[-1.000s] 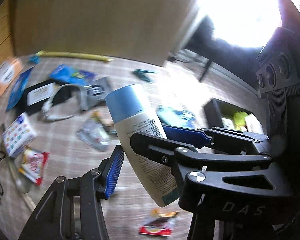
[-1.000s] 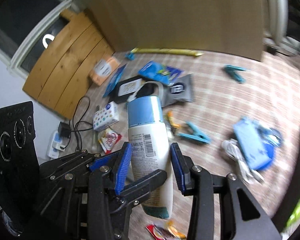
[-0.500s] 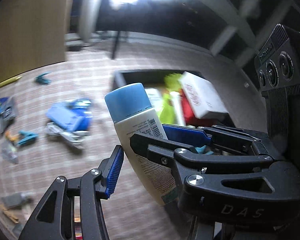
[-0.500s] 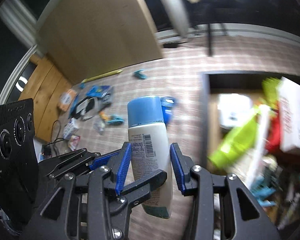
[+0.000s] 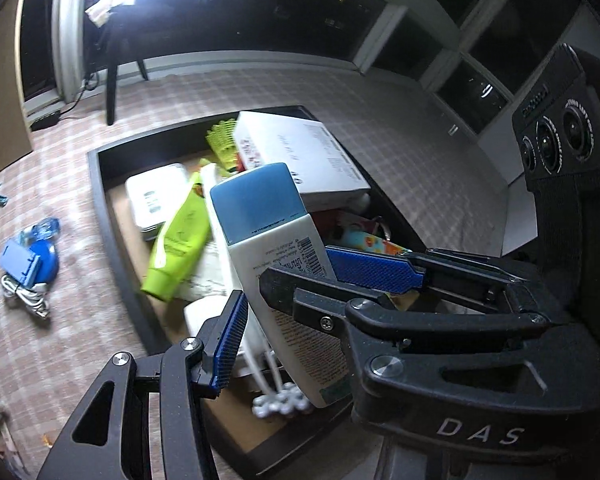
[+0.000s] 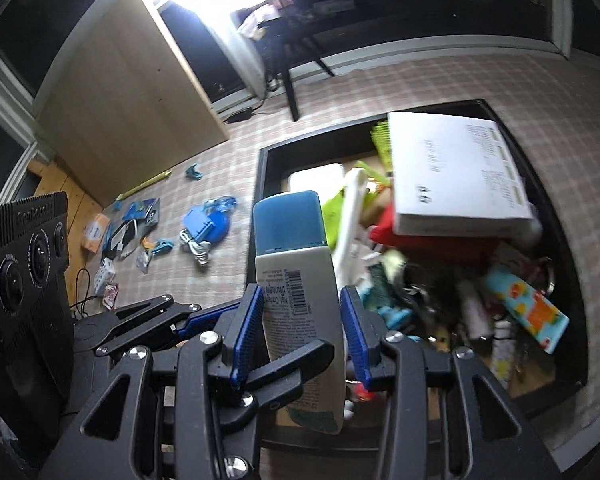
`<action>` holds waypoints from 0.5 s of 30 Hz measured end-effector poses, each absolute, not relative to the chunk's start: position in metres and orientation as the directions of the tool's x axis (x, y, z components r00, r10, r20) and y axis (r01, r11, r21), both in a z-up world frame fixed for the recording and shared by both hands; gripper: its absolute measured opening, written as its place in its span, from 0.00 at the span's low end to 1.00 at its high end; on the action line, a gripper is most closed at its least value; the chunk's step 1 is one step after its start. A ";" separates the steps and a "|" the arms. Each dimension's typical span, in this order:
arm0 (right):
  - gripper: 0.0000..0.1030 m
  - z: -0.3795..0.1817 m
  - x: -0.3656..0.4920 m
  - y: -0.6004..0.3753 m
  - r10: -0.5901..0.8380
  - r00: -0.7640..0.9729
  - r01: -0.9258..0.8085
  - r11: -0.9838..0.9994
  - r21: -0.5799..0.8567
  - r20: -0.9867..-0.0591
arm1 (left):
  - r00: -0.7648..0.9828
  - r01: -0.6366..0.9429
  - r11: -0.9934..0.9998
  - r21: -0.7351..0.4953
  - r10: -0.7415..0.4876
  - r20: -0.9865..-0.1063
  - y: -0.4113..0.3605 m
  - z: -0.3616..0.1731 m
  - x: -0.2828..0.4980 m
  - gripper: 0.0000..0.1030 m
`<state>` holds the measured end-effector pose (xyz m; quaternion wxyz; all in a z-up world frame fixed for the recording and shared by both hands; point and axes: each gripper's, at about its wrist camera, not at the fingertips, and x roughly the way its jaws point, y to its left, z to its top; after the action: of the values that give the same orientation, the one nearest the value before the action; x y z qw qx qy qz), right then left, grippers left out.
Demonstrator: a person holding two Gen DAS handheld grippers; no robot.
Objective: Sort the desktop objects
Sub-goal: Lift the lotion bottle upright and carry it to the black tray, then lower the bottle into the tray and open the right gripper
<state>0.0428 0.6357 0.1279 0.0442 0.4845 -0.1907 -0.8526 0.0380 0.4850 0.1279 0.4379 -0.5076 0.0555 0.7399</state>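
A white bottle with a blue cap [image 6: 296, 280] is held above a black tray [image 6: 262, 184], cap pointing away from the cameras.

Right gripper [image 6: 302, 328]: both blue pads press the bottle's white body on either side, below the cap; it is grasping the bottle. In this view the bottle stands nearly upright at lower centre of the frame.

Left gripper [image 5: 284, 292]: the same bottle [image 5: 276, 264] lies between its pads. The right-hand pad lies against the barcode side and the left-hand pad meets the lower body, so this gripper also appears clamped on the bottle. The bottle tilts toward the upper left here.

Tray [image 5: 100, 184]: filled with mixed goods, among them a white box [image 6: 452, 176] lying on top toward the upper right of the right wrist view, a lime-green tube [image 5: 180, 240] and a patterned light-blue packet [image 6: 528, 312].

Checked cloth [image 6: 220, 280]: covers the table. On it, left of the tray, lie a blue case [image 6: 206, 224] touching a coiled white cable [image 6: 196, 248], and several teal clips [image 6: 194, 172]. Further items lie at the far left, too small to identify.
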 end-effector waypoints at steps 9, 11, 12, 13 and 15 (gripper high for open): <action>0.41 0.137 0.055 0.649 -0.218 -0.540 -0.118 -0.937 0.329 -0.813 | -0.135 -0.704 -0.639 -0.308 0.547 -0.826 0.505 0.130 0.046 0.56; 0.44 0.141 0.056 0.650 -0.168 -0.550 -0.141 -0.947 0.289 -0.818 | -0.151 -0.685 -0.657 -0.313 0.549 -0.822 0.499 0.131 0.043 0.56; 0.45 0.143 0.056 0.651 -0.153 -0.556 -0.147 -0.949 0.278 -0.817 | -0.152 -0.680 -0.660 -0.318 0.552 -0.820 0.495 0.132 0.042 0.56; 0.46 0.145 0.057 0.652 -0.147 -0.563 -0.149 -0.950 0.275 -0.813 | -0.164 -0.672 -0.670 -0.316 0.550 -0.819 0.490 0.134 0.039 0.56; 0.45 0.148 0.057 0.653 -0.155 -0.569 -0.145 -0.948 0.285 -0.807 | -0.188 -0.654 -0.688 -0.313 0.549 -0.814 0.478 0.137 0.034 0.56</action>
<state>0.0565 0.6525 0.1479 0.0028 0.4640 -0.1620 -0.8709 0.0340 0.4777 0.1368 0.3912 -0.5029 0.0523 0.7690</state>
